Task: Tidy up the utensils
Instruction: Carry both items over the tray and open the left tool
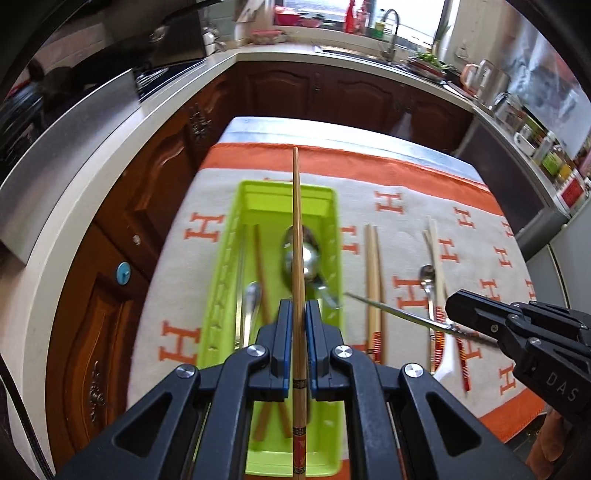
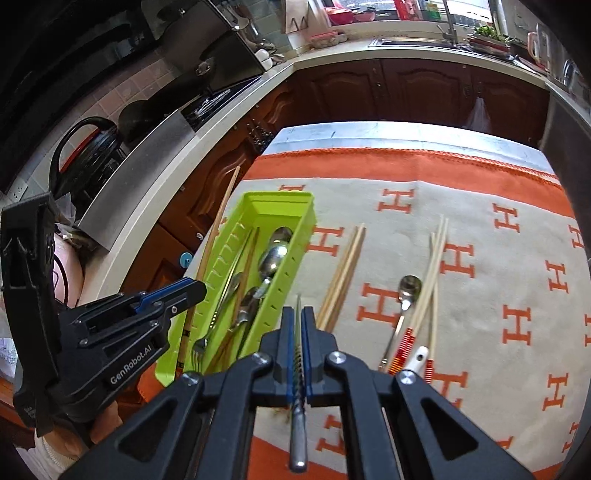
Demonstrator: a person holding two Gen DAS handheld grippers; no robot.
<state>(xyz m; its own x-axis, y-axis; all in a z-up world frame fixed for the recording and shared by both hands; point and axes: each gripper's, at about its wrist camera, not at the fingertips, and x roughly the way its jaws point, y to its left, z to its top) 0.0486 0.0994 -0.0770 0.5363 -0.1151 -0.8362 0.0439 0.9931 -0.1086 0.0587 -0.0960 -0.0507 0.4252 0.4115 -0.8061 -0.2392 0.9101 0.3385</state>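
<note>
L gripper (image 1: 295, 314) clamps chopstick (image 1: 297, 236) over green tray (image 1: 236, 258) — orange-H cloth (image 1: 461, 221), kitchen counters.

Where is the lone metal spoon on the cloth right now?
In the right wrist view, the metal spoon lies right of the green plastic tray, touching pale chopsticks.

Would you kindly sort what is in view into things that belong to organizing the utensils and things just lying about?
Job:
green tray
bamboo chopstick in left gripper
metal chopstick in right gripper
chopstick pair on cloth
small spoon

Lying about:
faucet
pink kettle
</note>
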